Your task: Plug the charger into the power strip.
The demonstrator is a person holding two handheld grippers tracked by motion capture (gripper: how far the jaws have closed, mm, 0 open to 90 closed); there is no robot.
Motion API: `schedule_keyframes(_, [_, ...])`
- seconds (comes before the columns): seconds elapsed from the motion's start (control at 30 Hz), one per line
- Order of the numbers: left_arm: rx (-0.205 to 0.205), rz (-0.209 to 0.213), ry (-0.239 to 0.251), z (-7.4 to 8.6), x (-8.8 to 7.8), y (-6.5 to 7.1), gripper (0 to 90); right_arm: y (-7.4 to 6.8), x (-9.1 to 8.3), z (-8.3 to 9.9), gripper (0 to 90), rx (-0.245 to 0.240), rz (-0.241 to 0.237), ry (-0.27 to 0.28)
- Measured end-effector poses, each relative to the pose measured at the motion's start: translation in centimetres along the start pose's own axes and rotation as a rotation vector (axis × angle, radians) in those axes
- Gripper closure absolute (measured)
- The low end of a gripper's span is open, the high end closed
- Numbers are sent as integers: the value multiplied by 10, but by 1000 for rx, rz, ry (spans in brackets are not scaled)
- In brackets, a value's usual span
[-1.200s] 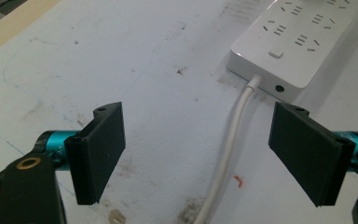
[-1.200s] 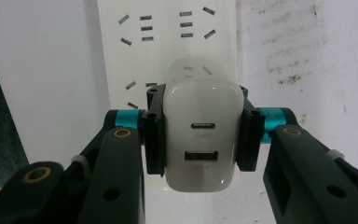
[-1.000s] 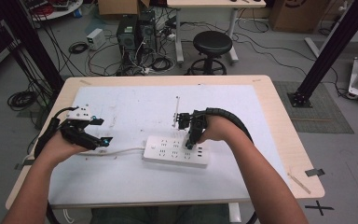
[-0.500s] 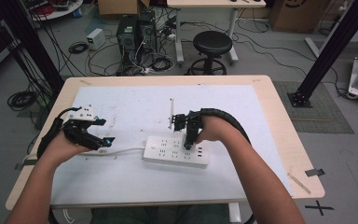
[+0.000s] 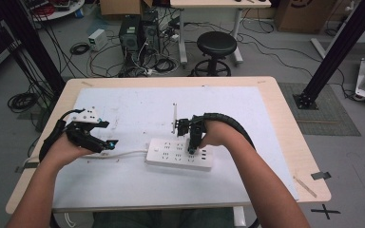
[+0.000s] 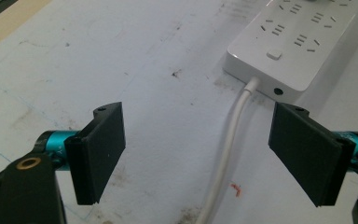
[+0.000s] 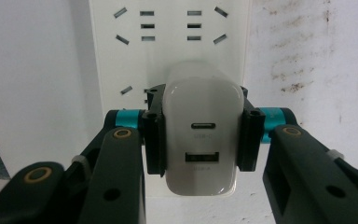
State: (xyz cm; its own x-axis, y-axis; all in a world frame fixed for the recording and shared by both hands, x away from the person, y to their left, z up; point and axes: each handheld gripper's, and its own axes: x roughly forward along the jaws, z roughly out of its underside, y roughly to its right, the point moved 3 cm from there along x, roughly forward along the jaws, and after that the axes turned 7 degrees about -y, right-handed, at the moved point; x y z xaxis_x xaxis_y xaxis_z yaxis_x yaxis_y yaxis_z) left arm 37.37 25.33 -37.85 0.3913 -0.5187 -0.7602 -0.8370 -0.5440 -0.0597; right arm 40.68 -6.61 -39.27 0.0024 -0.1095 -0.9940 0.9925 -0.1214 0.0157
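A white power strip [image 5: 178, 153] lies on the white mat, its white cable [image 5: 128, 153] running left. My right gripper [image 5: 192, 142] points down over the strip's right part, shut on a white USB charger [image 7: 202, 135] with two ports on its face. The charger sits against the strip's sockets [image 7: 168, 32]; whether its pins are in a socket is hidden. My left gripper [image 5: 105, 144] hovers at the left over the cable [image 6: 226, 154], open, with nothing between its wide-apart pads [image 6: 103, 144]. The strip's end with its button [image 6: 274, 54] lies just ahead.
The white mat [image 5: 123, 109] covers most of the wooden table [image 5: 290, 137]. A thin white upright piece [image 5: 174, 118] stands just behind the strip. Beyond the table's far edge are a black stool [image 5: 216, 45], computer cases and floor cables.
Both hands have shifted slightly left. The right gripper has come lower over the strip with the charger. The left gripper has stayed open over the cable.
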Motion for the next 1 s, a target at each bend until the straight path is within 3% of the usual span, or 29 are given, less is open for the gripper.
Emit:
schedule_keyframes(0.6, [5,12,3,-3,4,3,187,0,2,-5,629,7,-1,-20])
schedule_keyframes(0.7, [2,10,0,-2,4,2,187,1,1,-2,613,7,-5,-9])
schedule_keyframes(0.73, [2,10,0,-2,4,2,187,1,1,-2,537,7,-5,-9])
schedule_keyframes(0.77, [-3,11,7,-2,3,0,187,1,-9,6,459,48,-16,78])
schedule_keyframes(0.83, [-1,8,6,-3,2,0,187,2,-11,8,413,71,-11,100])
schedule_keyframes(0.87, [-4,8,13,-3,2,-1,187,2,-13,13,396,101,-34,145])
schedule_keyframes(0.93, [-7,9,16,-4,1,-1,187,3,-15,17,387,113,-37,178])
schedule_keyframes(0.97, [-6,4,21,-5,0,-1,187,3,-16,21,368,134,-37,221])
schedule_keyframes(1.0, [-6,4,21,-5,0,-1,187,3,-16,21,368,134,-37,221])
